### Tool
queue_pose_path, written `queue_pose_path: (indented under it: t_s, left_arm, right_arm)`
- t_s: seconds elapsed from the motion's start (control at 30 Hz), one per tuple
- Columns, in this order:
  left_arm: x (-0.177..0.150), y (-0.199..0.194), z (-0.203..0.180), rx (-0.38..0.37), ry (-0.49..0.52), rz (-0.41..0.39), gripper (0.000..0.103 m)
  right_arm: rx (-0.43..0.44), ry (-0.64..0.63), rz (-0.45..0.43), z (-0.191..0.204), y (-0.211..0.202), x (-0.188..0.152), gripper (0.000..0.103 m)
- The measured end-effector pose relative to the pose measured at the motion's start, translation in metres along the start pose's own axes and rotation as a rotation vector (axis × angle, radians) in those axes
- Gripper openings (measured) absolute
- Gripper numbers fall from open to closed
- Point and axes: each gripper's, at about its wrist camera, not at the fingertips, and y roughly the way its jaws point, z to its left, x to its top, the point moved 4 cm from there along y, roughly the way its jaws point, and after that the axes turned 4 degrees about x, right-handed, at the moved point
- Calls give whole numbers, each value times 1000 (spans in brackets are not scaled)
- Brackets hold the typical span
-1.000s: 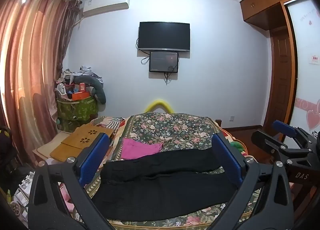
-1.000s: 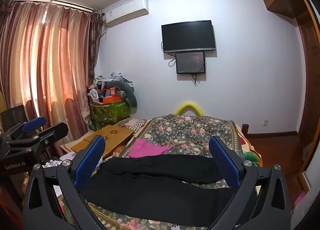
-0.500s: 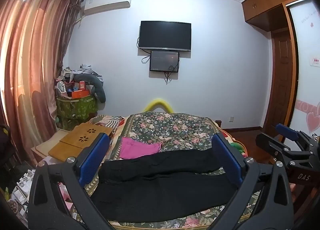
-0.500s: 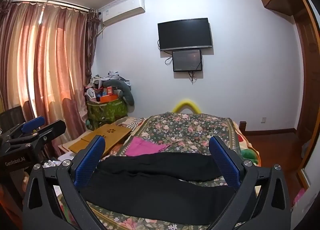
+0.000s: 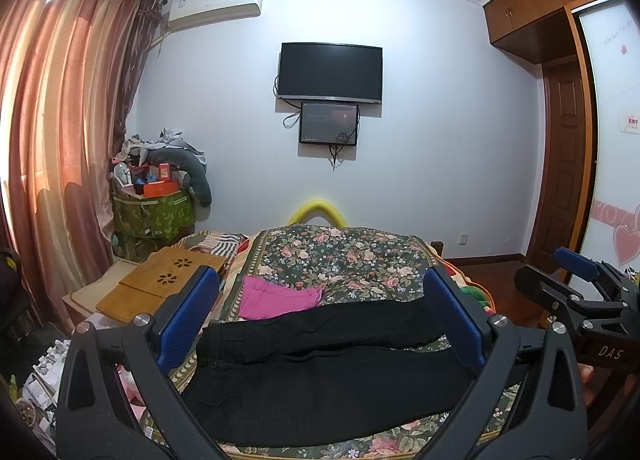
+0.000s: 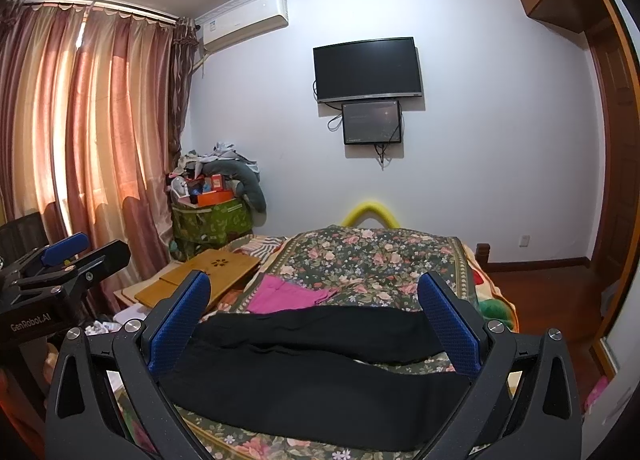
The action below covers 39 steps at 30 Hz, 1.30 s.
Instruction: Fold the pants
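A: Where are the pants (image 5: 328, 376)?

B: We see them spread flat across the near end of the bed (image 5: 344, 256), legs running left to right, on a floral cover. A pink garment (image 5: 276, 298) lies just behind them, at their left end.

A: Grippers?

B: Left gripper (image 5: 320, 300) is spread wide, nothing between its fingers, held above the near edge of the bed. Right gripper (image 6: 316, 302) is the same: wide apart, holding nothing, clear of the pants.

A: Room?

B: White wall ahead with a TV (image 5: 330, 72), a small screen (image 5: 329, 123) under it, an AC unit (image 5: 214, 4) top left. Curtains (image 5: 60, 140) on the left. A wooden lap desk (image 5: 160, 284) sits beside the bed, a green bin (image 5: 154, 214) piled with clutter behind it. Wooden door (image 5: 566, 164) on the right.
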Motion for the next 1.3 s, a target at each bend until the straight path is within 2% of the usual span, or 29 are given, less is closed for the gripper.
queue_pose_path:
  t_s: [1.3]
  left_arm:
    - [-1,5,3,-8,-12,4,103]
  right_arm:
    - [-5,-4,5,9,-3,4,103]
